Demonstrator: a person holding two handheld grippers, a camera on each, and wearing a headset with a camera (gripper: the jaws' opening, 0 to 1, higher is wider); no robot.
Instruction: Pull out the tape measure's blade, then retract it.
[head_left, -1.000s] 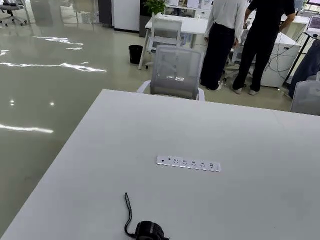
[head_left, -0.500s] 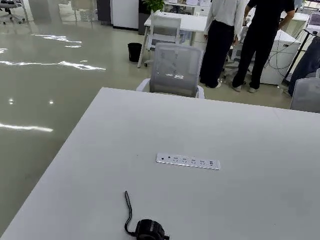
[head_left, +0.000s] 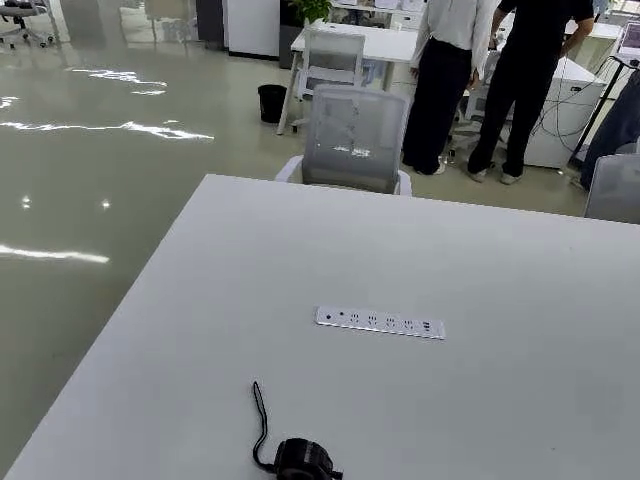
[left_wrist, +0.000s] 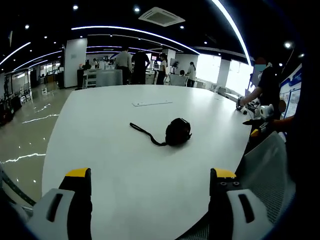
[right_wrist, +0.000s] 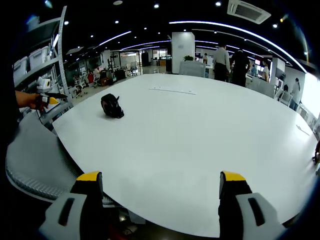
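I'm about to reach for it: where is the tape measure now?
The tape measure lies on the white table at the head view's bottom edge, on the near side of the power strip, its black strap on its left.

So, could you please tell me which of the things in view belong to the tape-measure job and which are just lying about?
For the job: tape measure, its strap, left gripper, right gripper, both open and empty.
Just lying about: power strip, mesh chair, black bin.
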